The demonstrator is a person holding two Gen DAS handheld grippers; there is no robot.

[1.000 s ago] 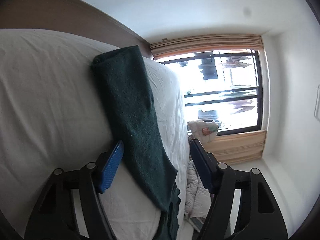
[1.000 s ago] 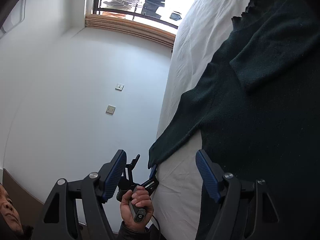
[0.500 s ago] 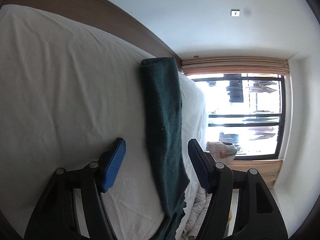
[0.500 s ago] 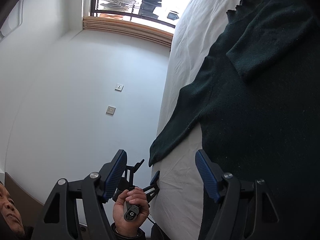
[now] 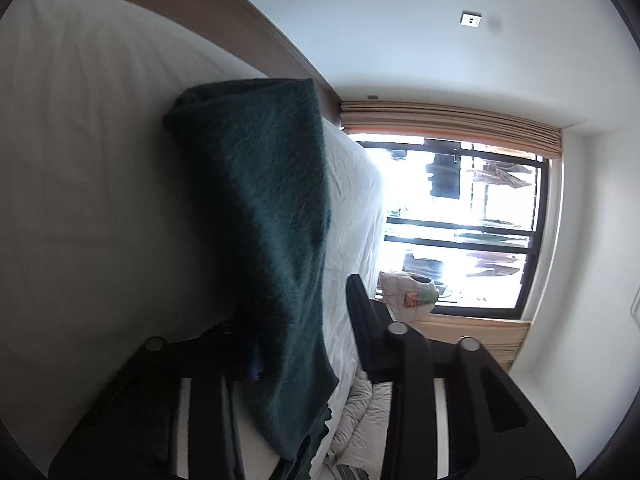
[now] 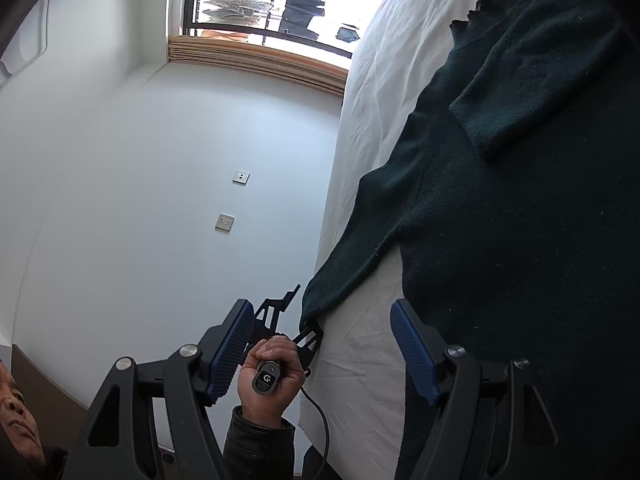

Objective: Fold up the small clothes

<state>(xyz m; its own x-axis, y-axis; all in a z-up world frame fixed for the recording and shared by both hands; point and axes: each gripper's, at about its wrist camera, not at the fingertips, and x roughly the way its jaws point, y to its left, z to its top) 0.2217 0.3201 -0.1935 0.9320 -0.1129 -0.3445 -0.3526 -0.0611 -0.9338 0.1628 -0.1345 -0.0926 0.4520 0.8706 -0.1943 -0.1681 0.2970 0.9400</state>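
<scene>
A dark green knit garment (image 6: 520,220) lies spread on the white bed (image 6: 360,380). One sleeve (image 5: 264,220) runs out toward the bed's edge. In the left wrist view my left gripper (image 5: 304,344) straddles the sleeve's end; the cloth drapes over its left finger and hides it, and the jaws still stand apart. In the right wrist view the left gripper (image 6: 298,334) touches the sleeve's tip (image 6: 316,308) at the bed's corner. My right gripper (image 6: 324,352) is open and empty, above the bed's edge beside the garment's body.
A wooden headboard (image 5: 224,4) runs along the bed. A window (image 5: 472,232) with a pale roller blind is ahead. A bag (image 5: 408,294) sits on the sill. Crumpled bedding (image 5: 360,428) lies on the floor beside the bed. A white wall (image 6: 140,200) has two sockets.
My left gripper has moved in on the sleeve's end, so the cloth now covers its left finger. The right gripper has barely moved.
</scene>
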